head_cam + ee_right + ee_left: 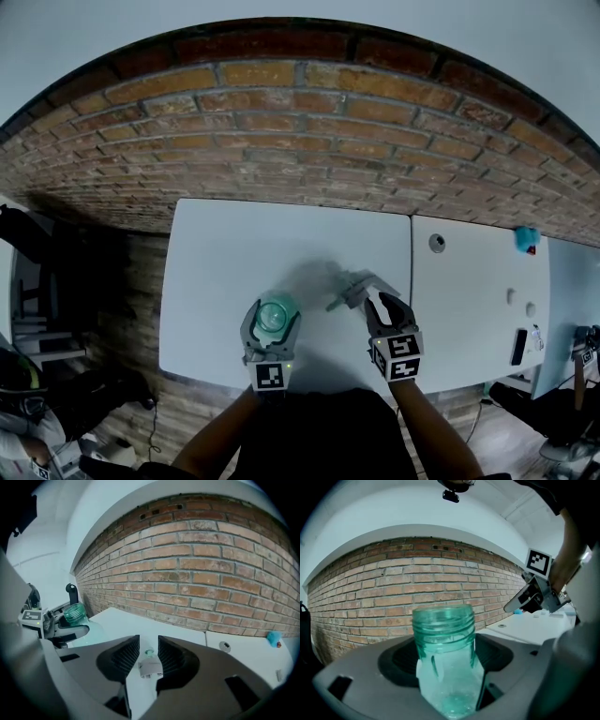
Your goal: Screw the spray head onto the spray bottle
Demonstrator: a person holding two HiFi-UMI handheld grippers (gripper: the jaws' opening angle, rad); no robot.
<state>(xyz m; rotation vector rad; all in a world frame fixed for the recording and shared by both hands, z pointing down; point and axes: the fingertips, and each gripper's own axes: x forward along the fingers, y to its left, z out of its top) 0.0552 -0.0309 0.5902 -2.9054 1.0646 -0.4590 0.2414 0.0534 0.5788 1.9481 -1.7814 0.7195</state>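
Translucent green plastic, the spray bottle (444,639) stands upright in the left gripper (272,326), whose jaws are clamped on its body below the neck, leaving the open mouth and threads clear; that hold looks right for the job, steady and vertical. Just ahead of the right gripper (148,645) the spray head (150,668) lies on the white table (225,253), showing in the narrow gap between jaws that stand apart and press on nothing. The step in hand is probably the pickup; it should go best with the pads closing across the head's solid body rather than its trigger, so the collar faces down and is free to turn; then it wants setting square over the mouth, since a tilted start may cross the threads. The bottle is ribbed at the neck and smooth and glossy below; the head is pale, angular, with a greenish tip; the pads are dark and ridged; the tabletop is flat and matte; behind it runs a rough red brick wall (309,122).
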